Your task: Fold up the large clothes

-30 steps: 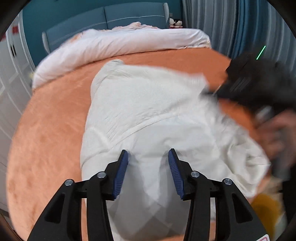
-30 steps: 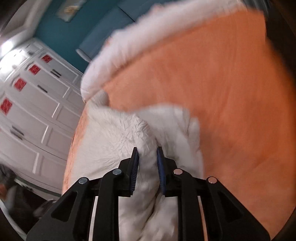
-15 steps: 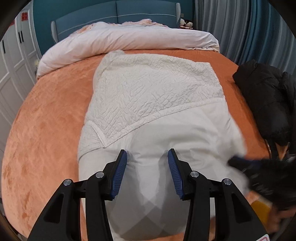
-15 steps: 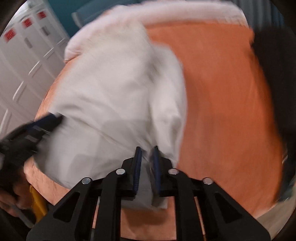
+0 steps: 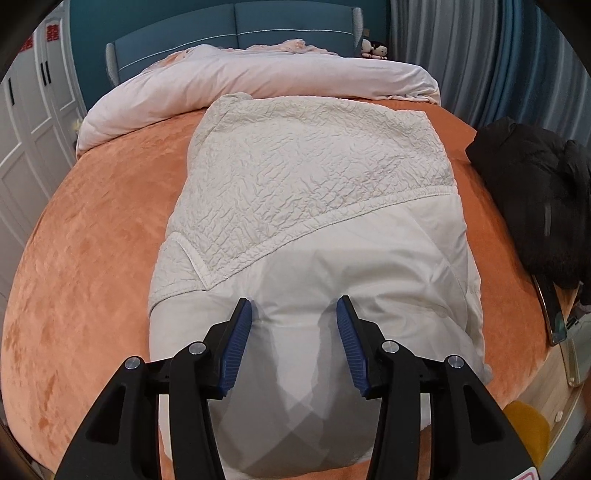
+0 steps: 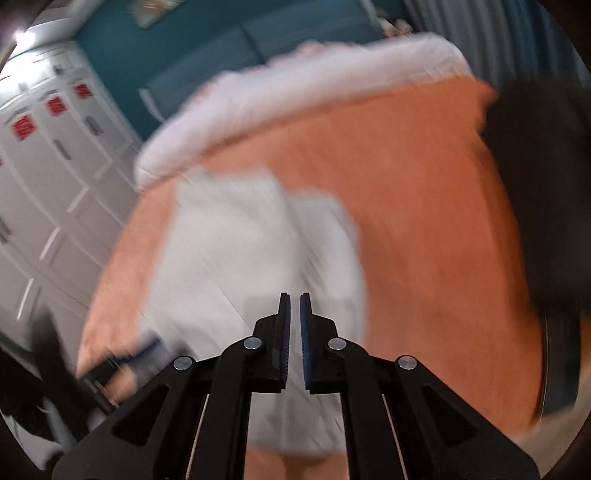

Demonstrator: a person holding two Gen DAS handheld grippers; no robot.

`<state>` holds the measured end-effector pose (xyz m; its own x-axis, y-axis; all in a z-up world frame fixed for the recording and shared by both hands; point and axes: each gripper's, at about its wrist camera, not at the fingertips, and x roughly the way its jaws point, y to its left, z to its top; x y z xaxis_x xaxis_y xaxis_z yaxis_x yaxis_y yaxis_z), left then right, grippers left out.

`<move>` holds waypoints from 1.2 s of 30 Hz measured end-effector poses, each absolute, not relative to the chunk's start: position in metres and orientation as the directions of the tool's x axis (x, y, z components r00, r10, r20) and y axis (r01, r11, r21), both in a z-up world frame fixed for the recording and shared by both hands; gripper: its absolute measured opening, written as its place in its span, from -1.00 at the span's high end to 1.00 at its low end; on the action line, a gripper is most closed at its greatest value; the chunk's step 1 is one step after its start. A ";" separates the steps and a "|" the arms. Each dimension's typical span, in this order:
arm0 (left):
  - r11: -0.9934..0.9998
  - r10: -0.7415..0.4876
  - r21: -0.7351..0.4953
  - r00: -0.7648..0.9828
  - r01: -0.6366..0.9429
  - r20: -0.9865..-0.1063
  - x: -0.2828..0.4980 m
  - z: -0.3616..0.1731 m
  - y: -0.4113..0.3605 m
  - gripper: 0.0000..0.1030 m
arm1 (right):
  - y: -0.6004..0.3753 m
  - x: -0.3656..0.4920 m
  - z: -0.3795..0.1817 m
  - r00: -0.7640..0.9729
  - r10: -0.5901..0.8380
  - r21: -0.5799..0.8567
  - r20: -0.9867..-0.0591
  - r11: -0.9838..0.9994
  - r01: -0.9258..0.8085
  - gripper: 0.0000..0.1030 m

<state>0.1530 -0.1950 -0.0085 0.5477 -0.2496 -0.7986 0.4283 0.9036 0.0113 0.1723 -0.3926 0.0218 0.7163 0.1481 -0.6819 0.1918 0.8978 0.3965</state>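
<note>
We note a white garment lying flat along the middle of the bed, on an orange cover. Its far half shows a crinkled, quilted face; its near half is smooth fabric, and a stitched hem runs on a slant between the two. The near end reaches almost to the bed's near edge.

Left gripper: the blue-padded fingers stand apart over the smooth near half. We see fabric below and between them, but the pads do not press on it; nothing is pinched.

Right gripper: the view is smeared by motion. The fingers are drawn almost together, only a thin slit left, and we see no cloth caught in that slit. The garment shows as a pale blur beyond the tips.

Around it: a rolled pale duvet lies across the far end of the bed, against a teal headboard. A black jacket lies heaped at the right edge of the bed, apart from the white garment. White wardrobe doors with red marks stand to the left, and grey-blue curtains hang at the far right.
</note>
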 end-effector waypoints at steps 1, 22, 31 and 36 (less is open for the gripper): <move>0.905 -0.251 0.005 0.543 0.425 -0.801 0.153 -0.006 -0.194 0.14 | -0.388 0.187 0.031 0.725 0.140 0.377 -0.675 0.909 0.175 0.89; 0.920 -0.247 -0.014 0.551 0.392 -0.797 0.184 0.006 -0.182 0.01 | -0.374 0.273 -0.106 0.615 0.091 0.317 -0.783 0.910 0.269 1.00; 0.933 -0.153 0.068 0.560 0.354 -0.814 0.183 0.005 -0.183 0.01 | -0.365 0.237 -0.039 0.647 0.100 0.324 -0.756 0.916 0.237 0.91; 0.941 -0.152 0.051 0.550 0.336 -0.821 0.178 0.008 -0.173 0.01 | -0.333 0.164 -0.006 0.604 0.182 0.319 -0.776 0.940 0.126 0.91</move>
<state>0.1784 -0.1731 0.0077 0.5503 -0.1523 -0.8210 0.3359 0.9405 0.0507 0.1640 -0.3327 -0.0064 0.6042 0.1823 -0.7757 0.1256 0.9395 0.3186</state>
